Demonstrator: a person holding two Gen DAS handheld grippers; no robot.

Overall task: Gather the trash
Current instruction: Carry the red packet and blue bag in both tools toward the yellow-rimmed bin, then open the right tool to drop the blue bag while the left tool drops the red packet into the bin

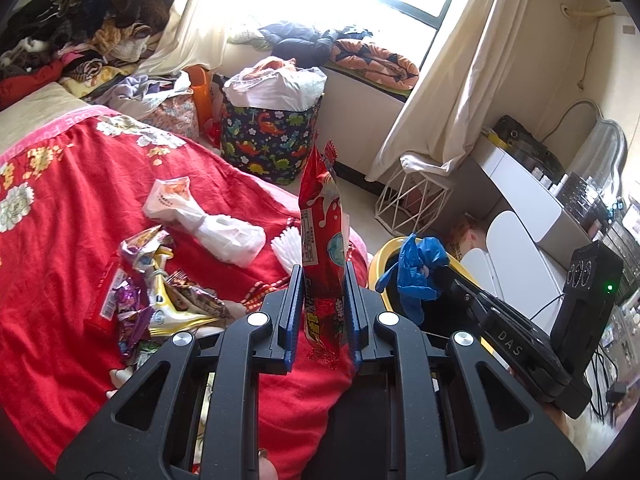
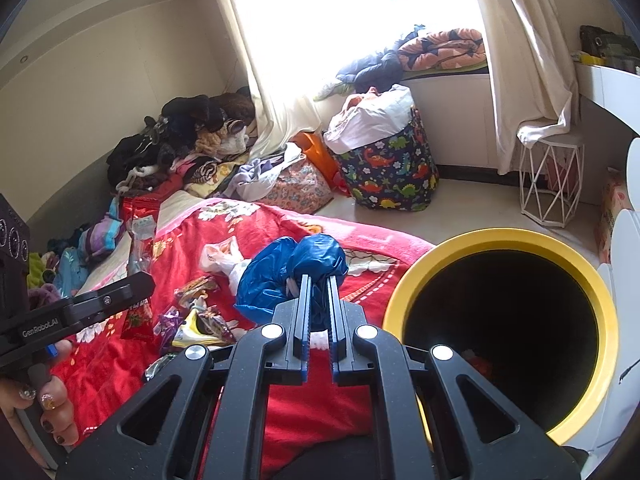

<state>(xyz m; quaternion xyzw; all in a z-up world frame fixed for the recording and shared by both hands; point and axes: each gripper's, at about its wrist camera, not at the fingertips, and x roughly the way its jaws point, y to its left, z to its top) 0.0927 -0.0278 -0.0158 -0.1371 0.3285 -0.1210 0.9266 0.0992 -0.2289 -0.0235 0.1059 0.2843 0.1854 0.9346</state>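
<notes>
My left gripper is shut on a tall red snack wrapper, held upright over the red blanket. My right gripper is shut on a crumpled blue plastic bag, just left of the yellow-rimmed bin. In the left wrist view the blue bag hangs over the bin's rim. Several loose snack wrappers and a white plastic bag lie on the blanket. In the right wrist view the wrappers lie left of the blue bag, and a hand holds the left gripper's handle.
A dinosaur-print basket stuffed with bags stands on the floor beyond the bed. A white wire stool stands under the curtain. Clothes are piled at the bed's far corner. White furniture lines the right side.
</notes>
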